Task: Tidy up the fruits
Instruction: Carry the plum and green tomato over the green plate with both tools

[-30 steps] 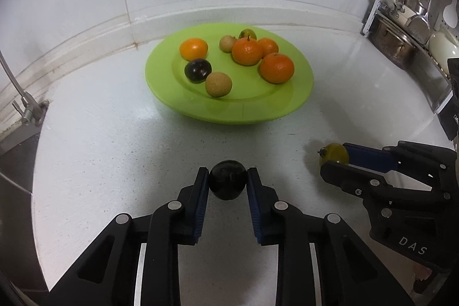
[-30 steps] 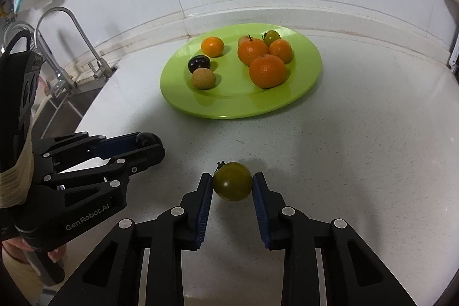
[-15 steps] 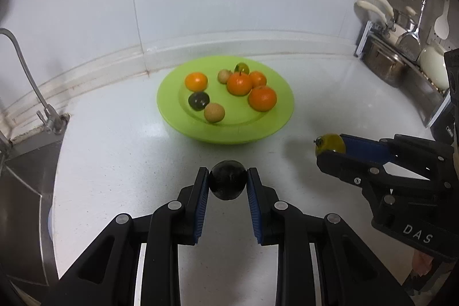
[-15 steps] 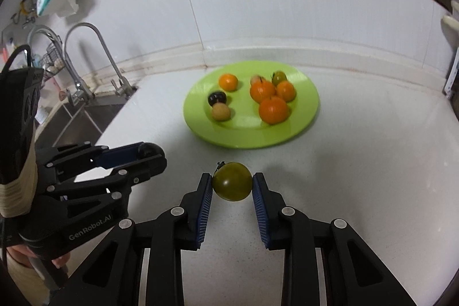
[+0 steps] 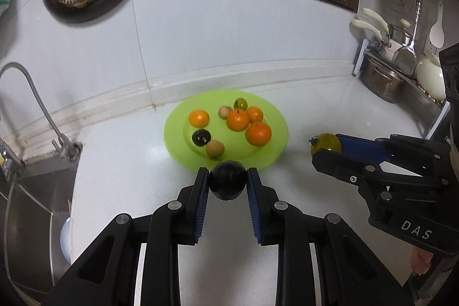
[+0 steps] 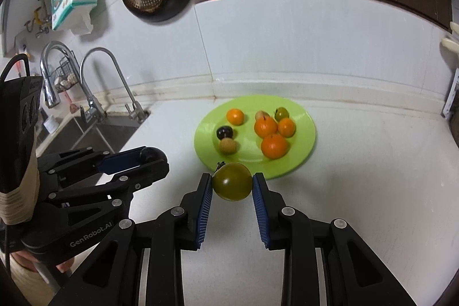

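Your left gripper clamps dark plum; your right gripper clamps green tomato. Both held above white counter, near green plate bearing 7 fruits.

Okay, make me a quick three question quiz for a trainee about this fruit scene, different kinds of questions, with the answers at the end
1. True or false: the left gripper is shut on a dark plum.
2. What does the right gripper hold? A) an orange B) a green tomato C) nothing
3. Fill in: the green plate carries ___ pieces of fruit.

Key: 1 true; 2 B; 3 seven.
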